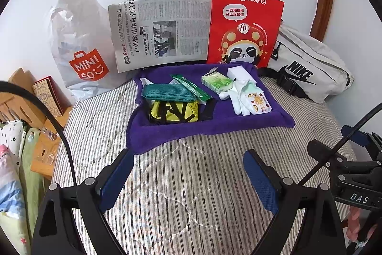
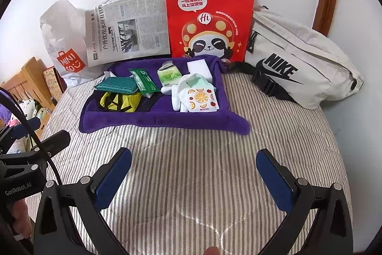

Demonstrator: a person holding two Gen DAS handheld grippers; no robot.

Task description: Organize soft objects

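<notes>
Soft items sit on a purple towel [image 1: 210, 128] at frame centre, on the striped bedspread [image 1: 191, 183]. Largest to smallest:

- Bedspread fills the lower half of both views.
- Nike bag [image 2: 298, 59] at right, red paper bag [image 2: 210, 16] upper centre, newspaper [image 1: 160, 30] left of it, Miniso bag [image 1: 81, 44] upper left. All lean on the wall behind the towel.
- Towel edges are rolled up like a tray rim.
- On it, left half: yellow mesh pouch [image 1: 174, 111] at the front, teal cloth [image 1: 164, 92] just behind and partly over it, green sachet [image 1: 191, 87] lying across both.
- Right half: white gloves [image 1: 241, 97] with an orange-print packet [image 1: 259, 103] on top, green tissue pack [image 1: 216, 81] and white box [image 1: 238, 73] behind.

Grippers: left gripper [image 1: 188, 181] and right gripper [image 2: 193, 181] both spread wide, holding nothing, hovering over bare bedspread in the lower frame, well short of the towel.

Stage: ambiguous. Items gathered on the towel fit either a sorted result or a pile waiting to go into the bags; pictures don't settle it.

If a grasp follows, my read:
- Pinch fabric at a raised fold, not flat against the towel, or the towel comes up too.
- Stacked things (sachet, packet) will slide off if what is under them is lifted.
- The 2 grippers sit close; keep the cables out of each other's path.
</notes>
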